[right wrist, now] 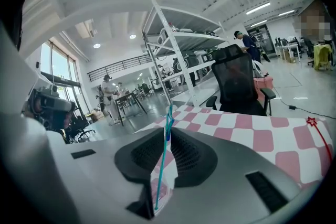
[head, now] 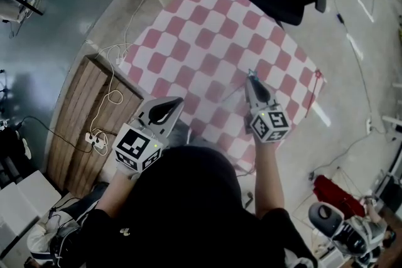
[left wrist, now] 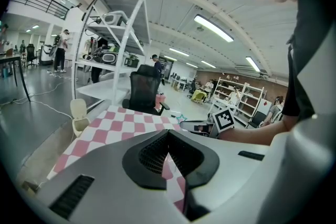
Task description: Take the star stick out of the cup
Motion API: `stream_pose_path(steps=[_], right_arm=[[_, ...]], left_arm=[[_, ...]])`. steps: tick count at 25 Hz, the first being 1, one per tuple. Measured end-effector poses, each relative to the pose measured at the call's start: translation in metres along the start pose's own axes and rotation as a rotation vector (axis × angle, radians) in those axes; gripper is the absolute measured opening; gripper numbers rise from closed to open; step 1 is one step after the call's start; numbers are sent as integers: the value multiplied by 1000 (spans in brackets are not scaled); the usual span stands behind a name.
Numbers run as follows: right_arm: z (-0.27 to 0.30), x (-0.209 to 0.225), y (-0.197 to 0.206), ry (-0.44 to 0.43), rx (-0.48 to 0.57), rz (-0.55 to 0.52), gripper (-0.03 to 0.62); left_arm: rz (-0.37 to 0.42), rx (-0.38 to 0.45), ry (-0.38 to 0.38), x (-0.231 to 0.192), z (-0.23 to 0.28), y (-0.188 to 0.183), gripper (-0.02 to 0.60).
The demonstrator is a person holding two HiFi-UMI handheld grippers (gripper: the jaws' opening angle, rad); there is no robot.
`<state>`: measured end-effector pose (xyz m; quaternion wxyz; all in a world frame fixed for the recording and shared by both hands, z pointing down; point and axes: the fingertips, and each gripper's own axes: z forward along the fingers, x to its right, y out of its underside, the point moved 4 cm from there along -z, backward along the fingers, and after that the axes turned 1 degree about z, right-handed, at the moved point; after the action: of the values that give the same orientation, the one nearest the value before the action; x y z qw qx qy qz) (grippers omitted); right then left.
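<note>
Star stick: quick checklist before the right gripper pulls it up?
1. Jaws of the right gripper on the teal star stick: ok, closed on the shaft under the star.
2. Stick's lower end in the clear cup: ok, not out yet.
3. Cup steadied: not ok, the left gripper is away from it, jaws together, empty.
4. Stick free inside the cup, not snagged: cannot tell.
5. Red star stick out of the way: ok, lies apart on the tablecloth.
</note>
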<state>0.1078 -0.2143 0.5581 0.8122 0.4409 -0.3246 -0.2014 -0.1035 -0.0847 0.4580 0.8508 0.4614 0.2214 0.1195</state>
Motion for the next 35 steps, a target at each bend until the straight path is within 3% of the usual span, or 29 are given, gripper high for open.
stream_pose_path(steps=[18, 26, 35], right_arm=[[-31, -34, -51, -3, 91, -86, 29], [-76, -66, -103, 9, 197, -144, 29], [-151, -90, -141, 98, 308, -178, 29]], left_arm=[[43, 67, 68, 9, -2, -22, 41], [76, 107, 151, 19, 10, -40, 41], [124, 125, 233, 23, 29, -60, 41]])
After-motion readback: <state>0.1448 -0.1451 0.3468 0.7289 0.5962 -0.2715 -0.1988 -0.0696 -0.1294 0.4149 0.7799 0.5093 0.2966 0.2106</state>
